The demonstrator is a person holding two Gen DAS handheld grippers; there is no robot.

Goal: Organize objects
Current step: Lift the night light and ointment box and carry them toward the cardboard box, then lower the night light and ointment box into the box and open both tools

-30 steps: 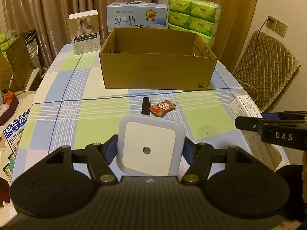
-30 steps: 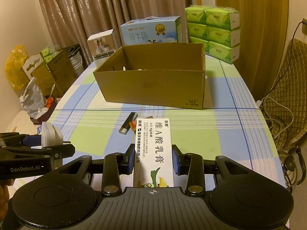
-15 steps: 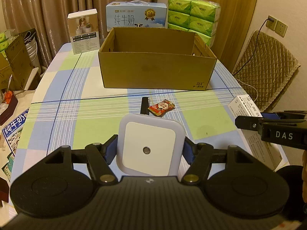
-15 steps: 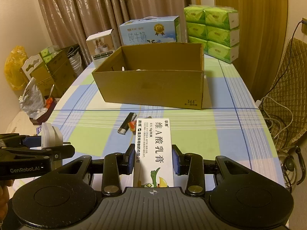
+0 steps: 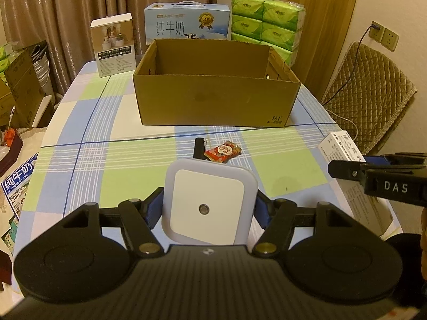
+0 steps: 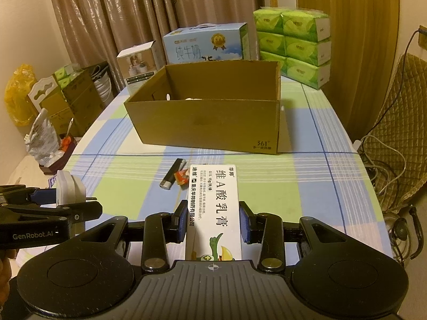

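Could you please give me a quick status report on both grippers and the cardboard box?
Left gripper clamps night light. Right gripper clamps ointment carton. Cardboard box open ahead; lighter, snack packet between.

- Your tabletop [image 5: 80, 160] has a checked cloth: pale blue, light green and cream squares with thin dark blue lines.
- The cardboard box [image 5: 213, 101] is plain brown.
- The night light [image 5: 209, 202] you hold is white with a pale lilac border.
- The ointment carton [image 6: 214, 213] is white with black letters and a green and yellow drawing.
- The snack packet [image 5: 222, 151] is red; the lighter [image 6: 172, 177] is black with a silver end.
- The tissue packs [image 5: 267, 24] are bright green, the milk carton [image 5: 186, 22] light blue.
- The curtains [image 5: 66, 5] are brown.
- Both hand-held grippers, left [image 5: 208, 208] and right [image 6: 213, 224], are black with blue pads.
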